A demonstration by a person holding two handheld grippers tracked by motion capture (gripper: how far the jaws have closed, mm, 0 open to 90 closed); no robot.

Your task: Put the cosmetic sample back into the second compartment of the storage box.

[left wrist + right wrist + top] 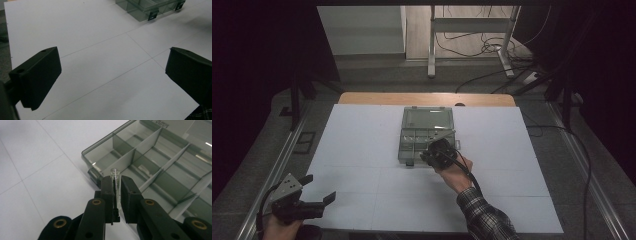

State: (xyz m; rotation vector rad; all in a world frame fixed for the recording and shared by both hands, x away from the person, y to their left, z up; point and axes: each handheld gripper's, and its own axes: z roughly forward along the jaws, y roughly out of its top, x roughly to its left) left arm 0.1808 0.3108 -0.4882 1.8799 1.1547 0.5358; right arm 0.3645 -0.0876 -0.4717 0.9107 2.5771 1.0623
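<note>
A clear divided box [428,134] lies open mid-worktop [362,150]; one compartment holds a small clear piece [143,169]. The right hand-held gripper [117,185] pinches a small clear tube [115,178] upright over the box's near corner. The left hand-held gripper [319,190] rests wide apart, empty, near the worktop's front left.

A white table [362,150] stands on a cable-strewn floor [492,75].

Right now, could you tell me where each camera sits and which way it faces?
High view: above the person's side, looking forward and down on the white table; both hands, left claw.
Left gripper view: rides the left claw, facing the organizer box.
Right gripper view: rides the right claw, gripping a clear tube.
All share the box.
</note>
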